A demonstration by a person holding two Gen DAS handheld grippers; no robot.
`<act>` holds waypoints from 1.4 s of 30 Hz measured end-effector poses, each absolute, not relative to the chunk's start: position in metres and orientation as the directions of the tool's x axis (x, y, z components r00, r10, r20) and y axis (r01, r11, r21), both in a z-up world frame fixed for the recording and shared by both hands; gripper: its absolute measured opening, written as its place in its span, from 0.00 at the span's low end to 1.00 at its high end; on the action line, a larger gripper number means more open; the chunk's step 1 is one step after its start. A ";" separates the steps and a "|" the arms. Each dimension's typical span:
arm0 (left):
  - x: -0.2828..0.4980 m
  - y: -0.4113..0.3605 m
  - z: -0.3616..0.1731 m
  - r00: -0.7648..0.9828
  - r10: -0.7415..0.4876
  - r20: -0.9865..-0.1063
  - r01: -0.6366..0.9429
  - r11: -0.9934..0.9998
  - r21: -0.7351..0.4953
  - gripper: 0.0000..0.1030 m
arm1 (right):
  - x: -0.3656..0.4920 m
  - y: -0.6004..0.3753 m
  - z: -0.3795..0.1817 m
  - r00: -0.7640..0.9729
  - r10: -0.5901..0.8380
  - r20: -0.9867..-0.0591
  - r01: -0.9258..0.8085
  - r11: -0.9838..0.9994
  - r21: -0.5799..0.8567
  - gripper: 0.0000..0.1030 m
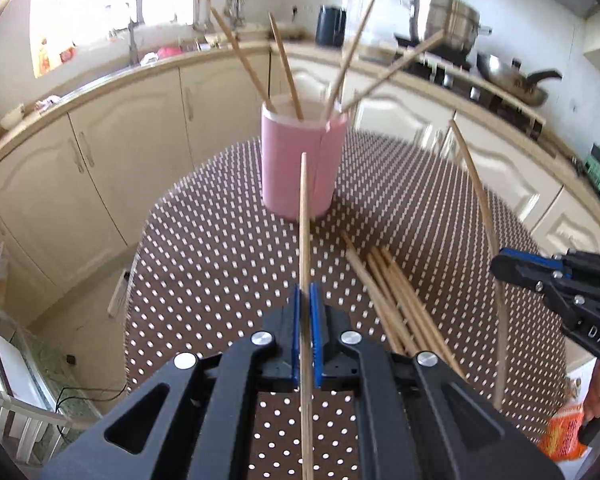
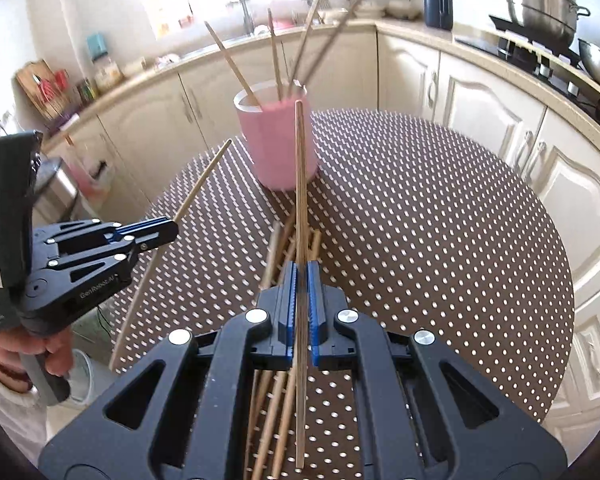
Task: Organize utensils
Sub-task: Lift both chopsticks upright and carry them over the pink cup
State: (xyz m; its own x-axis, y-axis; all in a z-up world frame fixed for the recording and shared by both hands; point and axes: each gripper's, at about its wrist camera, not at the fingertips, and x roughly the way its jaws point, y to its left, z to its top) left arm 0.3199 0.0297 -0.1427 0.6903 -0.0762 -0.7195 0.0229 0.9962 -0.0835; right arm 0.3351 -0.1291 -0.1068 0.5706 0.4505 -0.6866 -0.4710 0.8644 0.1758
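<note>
Pink cup holds four chopsticks; each gripper clamps one more.
Left wrist: pink cup (image 1: 298, 164) on dotted surface (image 1: 220, 248); left gripper (image 1: 306, 312) jaws clamped on a chopstick (image 1: 304, 216), loose chopsticks (image 1: 396, 296) right.
Right wrist: right gripper (image 2: 300, 292) jaws clamped on another chopstick (image 2: 299, 184).

The left gripper (image 1: 306, 304) fills the lower centre of its own view, jaws clamped on a single chopstick (image 1: 305, 216). The right gripper (image 2: 301, 280) does likewise, jaws pinching another chopstick (image 2: 299, 184). A hand (image 2: 56, 354) at lower left grips the left gripper's handle.
</note>
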 end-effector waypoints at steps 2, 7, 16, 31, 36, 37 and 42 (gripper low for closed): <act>0.312 0.029 -0.133 0.725 -0.081 -0.684 0.027 0.996 -0.090 0.05 | 0.334 -0.131 -0.101 0.586 0.472 -0.659 -0.482 0.856 0.185 0.06; 0.303 0.030 -0.111 0.799 -0.093 -0.594 0.040 0.994 -0.102 0.05 | 0.334 -0.120 -0.091 0.612 0.517 -0.599 -0.501 0.839 0.212 0.06; 0.302 0.018 -0.092 0.860 -0.127 -0.495 0.079 0.990 -0.117 0.05 | 0.335 -0.112 -0.072 0.617 0.574 -0.538 -0.543 0.806 0.236 0.06; 0.323 0.029 -0.061 0.969 -0.159 -0.189 0.124 0.975 -0.185 0.05 | 0.344 -0.096 -0.024 0.721 0.604 -0.341 -0.568 0.796 0.210 0.06; 0.347 0.038 -0.048 0.984 -0.142 -0.111 0.116 0.969 -0.217 0.05 | 0.365 -0.089 -0.016 0.749 0.601 -0.279 -0.562 0.799 0.214 0.06; 0.353 0.039 -0.045 0.985 -0.138 -0.101 0.113 0.968 -0.223 0.05 | 0.372 -0.087 -0.014 0.755 0.601 -0.261 -0.560 0.799 0.219 0.06; 0.380 0.049 -0.037 0.994 -0.105 -0.042 0.091 0.965 -0.246 0.05 | 0.391 -0.078 -0.005 0.791 0.580 -0.197 -0.547 0.814 0.196 0.06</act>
State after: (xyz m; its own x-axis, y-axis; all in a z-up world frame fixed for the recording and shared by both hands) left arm 0.3800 0.0487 -0.0370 0.9936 -0.1046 -0.0421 0.0912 0.9650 -0.2459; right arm 0.3913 -0.0780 -0.0047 0.7908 0.5795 -0.1970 -0.5474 0.8136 0.1959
